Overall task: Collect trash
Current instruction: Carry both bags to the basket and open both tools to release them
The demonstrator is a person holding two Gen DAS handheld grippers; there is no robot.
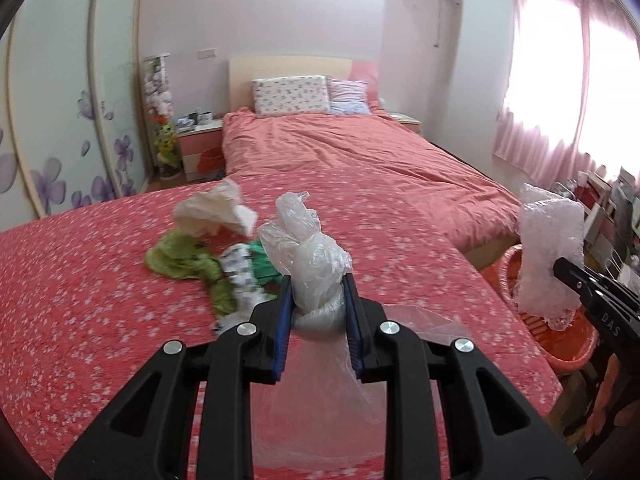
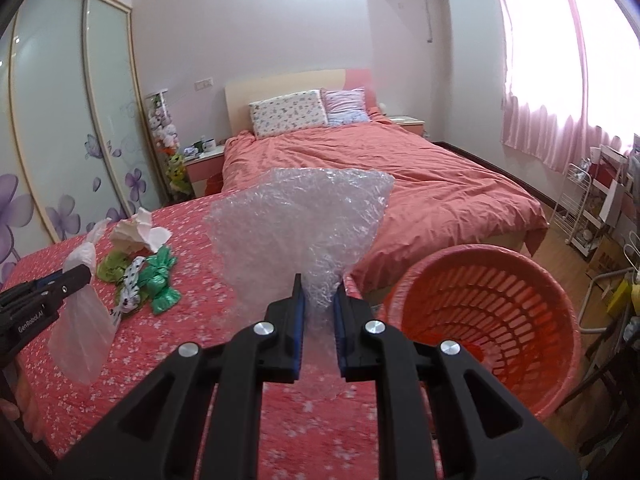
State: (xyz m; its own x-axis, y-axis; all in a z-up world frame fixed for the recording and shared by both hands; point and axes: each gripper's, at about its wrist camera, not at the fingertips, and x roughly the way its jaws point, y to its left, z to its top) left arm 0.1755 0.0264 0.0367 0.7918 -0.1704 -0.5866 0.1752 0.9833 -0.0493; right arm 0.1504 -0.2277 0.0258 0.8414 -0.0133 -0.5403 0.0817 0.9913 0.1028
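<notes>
My left gripper (image 1: pixel 318 280) is shut on a knotted clear plastic bag (image 1: pixel 308 248), which hangs above the red flowered cover (image 1: pixel 80 300). From the right wrist view the same bag (image 2: pixel 82 320) dangles at the left under that gripper (image 2: pixel 86 276). My right gripper (image 2: pixel 319 284) is shut on a sheet of bubble wrap (image 2: pixel 300 220); in the left wrist view the bubble wrap (image 1: pixel 550 252) hangs over the orange slatted basket (image 1: pixel 560 344). The basket (image 2: pixel 480 312) stands just right of the cover's edge. Crumpled white paper (image 1: pixel 216 212), a green wrapper (image 1: pixel 180 260) and a dotted scrap (image 1: pixel 240 268) lie on the cover.
A bed with a coral duvet (image 2: pixel 380 176) and two pillows (image 2: pixel 288 114) fills the back. A wardrobe with flower-print doors (image 2: pixel 60 140) lines the left wall. A white wire rack (image 2: pixel 580 208) with boxes stands at the right under pink curtains (image 2: pixel 560 80). A nightstand (image 1: pixel 200 140) sits beside the bed.
</notes>
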